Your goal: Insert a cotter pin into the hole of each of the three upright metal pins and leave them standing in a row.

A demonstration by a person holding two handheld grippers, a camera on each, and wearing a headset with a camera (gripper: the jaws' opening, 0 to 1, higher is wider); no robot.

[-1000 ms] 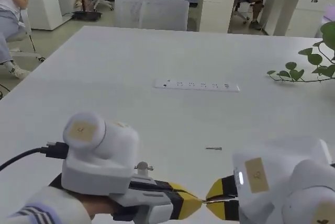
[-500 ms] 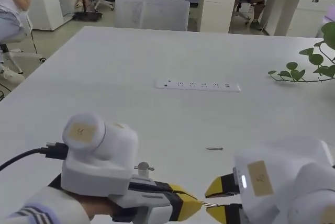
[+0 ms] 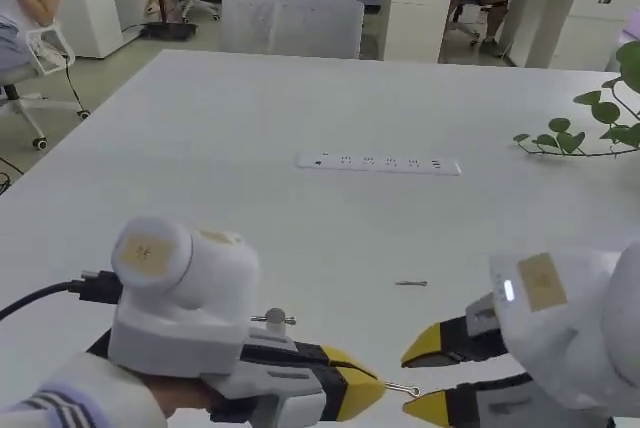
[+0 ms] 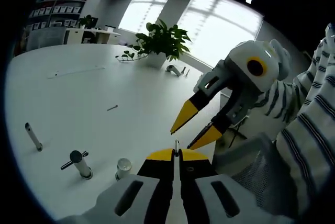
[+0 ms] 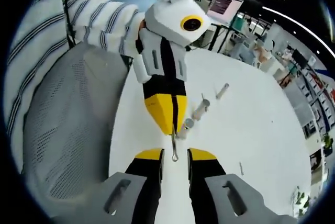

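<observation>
Mid hand-over, by the look of it, of a thin bright wire cotter pin [image 5: 174, 143], looped end outward, pinched in the closed left hand-held gripper [image 4: 177, 153] low over the near edge of the white worktop [image 3: 300, 108], with the right hand-held gripper [image 5: 175, 157] spread open, one jaw either side of the loop. Probably calls next for closing on that loop, then steering the straight end into the cross hole of the bare upright pin [image 4: 124, 167]. Beyond that: a pinned upright pin [image 4: 78, 162], a third metal pin [image 4: 32, 136] lying flat, and a spare cotter pin [image 4: 112, 108] loose farther out.
</observation>
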